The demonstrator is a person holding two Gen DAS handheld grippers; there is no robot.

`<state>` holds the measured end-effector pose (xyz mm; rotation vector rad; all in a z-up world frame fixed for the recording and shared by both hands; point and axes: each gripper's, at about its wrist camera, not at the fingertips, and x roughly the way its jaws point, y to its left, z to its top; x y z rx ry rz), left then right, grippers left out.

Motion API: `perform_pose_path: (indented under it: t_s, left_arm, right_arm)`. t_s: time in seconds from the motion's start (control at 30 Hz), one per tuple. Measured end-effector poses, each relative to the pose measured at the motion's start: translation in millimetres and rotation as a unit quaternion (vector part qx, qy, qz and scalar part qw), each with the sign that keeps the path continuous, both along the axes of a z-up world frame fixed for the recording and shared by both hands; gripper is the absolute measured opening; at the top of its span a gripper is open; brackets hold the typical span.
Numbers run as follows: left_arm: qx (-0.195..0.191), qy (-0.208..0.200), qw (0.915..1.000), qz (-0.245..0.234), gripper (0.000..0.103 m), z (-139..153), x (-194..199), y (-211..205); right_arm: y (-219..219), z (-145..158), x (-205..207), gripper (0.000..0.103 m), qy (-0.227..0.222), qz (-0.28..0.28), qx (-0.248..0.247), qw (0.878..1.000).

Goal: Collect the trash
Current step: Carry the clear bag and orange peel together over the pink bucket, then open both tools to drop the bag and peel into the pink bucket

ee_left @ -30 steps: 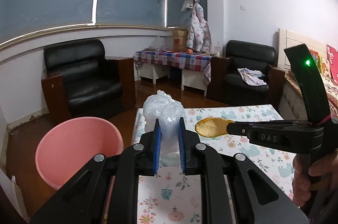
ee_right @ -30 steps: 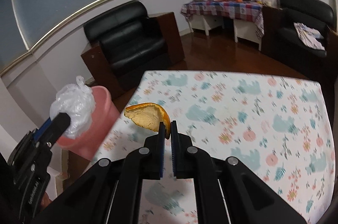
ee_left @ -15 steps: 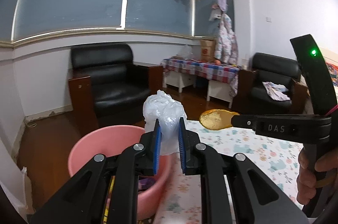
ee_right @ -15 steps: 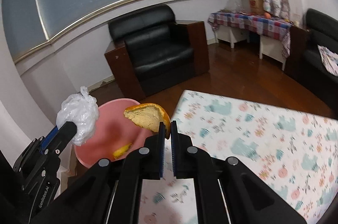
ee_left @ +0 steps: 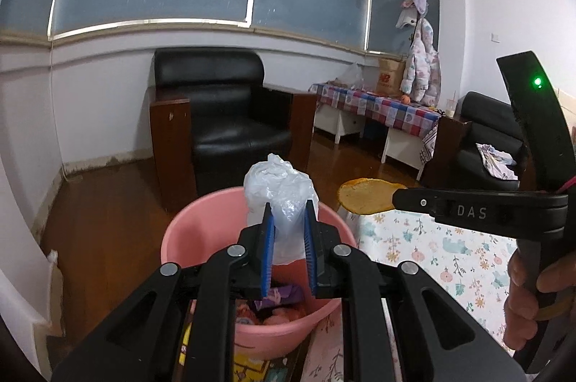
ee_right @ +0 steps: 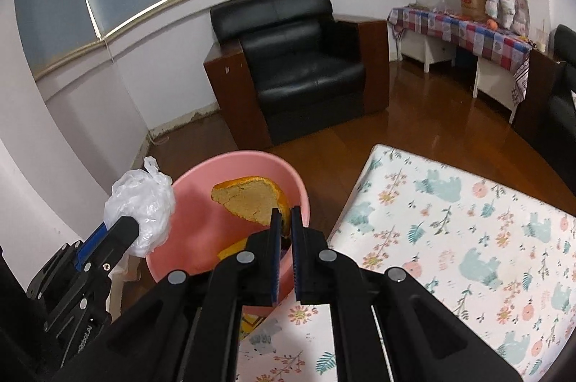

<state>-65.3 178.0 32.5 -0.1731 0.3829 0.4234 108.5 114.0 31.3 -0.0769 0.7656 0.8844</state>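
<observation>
My left gripper (ee_left: 288,223) is shut on a crumpled white plastic bag (ee_left: 279,191) and holds it above the pink bucket (ee_left: 201,230). The bag also shows in the right wrist view (ee_right: 140,205), held over the bucket's left rim. My right gripper (ee_right: 285,216) is shut on a piece of orange peel (ee_right: 248,200) and holds it over the pink bucket (ee_right: 298,191). In the left wrist view the peel (ee_left: 363,196) hangs just right of the bucket's rim. Some trash lies in the bucket.
A table with a floral cloth (ee_right: 468,238) stands right of the bucket. A black armchair (ee_right: 298,65) stands behind it on the wooden floor. A side table with a checked cloth (ee_left: 378,104) is at the far wall.
Both grippers have moved left from over the table to over the pink bucket, each still holding its piece of trash.
</observation>
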Motion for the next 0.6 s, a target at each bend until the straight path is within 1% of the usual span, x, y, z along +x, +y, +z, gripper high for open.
perform_pose_path:
  t_s: [0.17, 0.5, 0.53, 0.57, 0.6]
  left_arm:
    - [-0.034, 0.022, 0.9992, -0.002, 0.015, -13.2, 4.7, 14.8]
    - [-0.066, 0.05, 0.9963, 0.024, 0.015, -27.3, 12.3, 40.3]
    - [-0.067, 0.053, 0.996, 0.026, 0.016, -28.0, 14.6, 41.2]
    - [-0.072, 0.058, 0.9953, 0.029, 0.02, -29.4, 15.1, 43.9]
    - [-0.079, 0.064, 0.9943, 0.031, 0.024, -30.7, 16.2, 47.1]
  right_arm:
    - [16.9, -14.6, -0.9, 0.005, 0.002, 0.008, -0.02, 1.0]
    - [40.0, -34.6, -0.4, 0.006, 0.012, 0.025, -0.041, 0.999]
    - [41.8, -36.2, -0.3, 0.007, 0.016, 0.028, -0.04, 0.999]
    - [43.4, -38.0, 0.2, 0.009, 0.023, 0.034, -0.036, 0.999]
    - [44.9, -39.6, 0.7, 0.016, 0.029, 0.039, -0.034, 0.998]
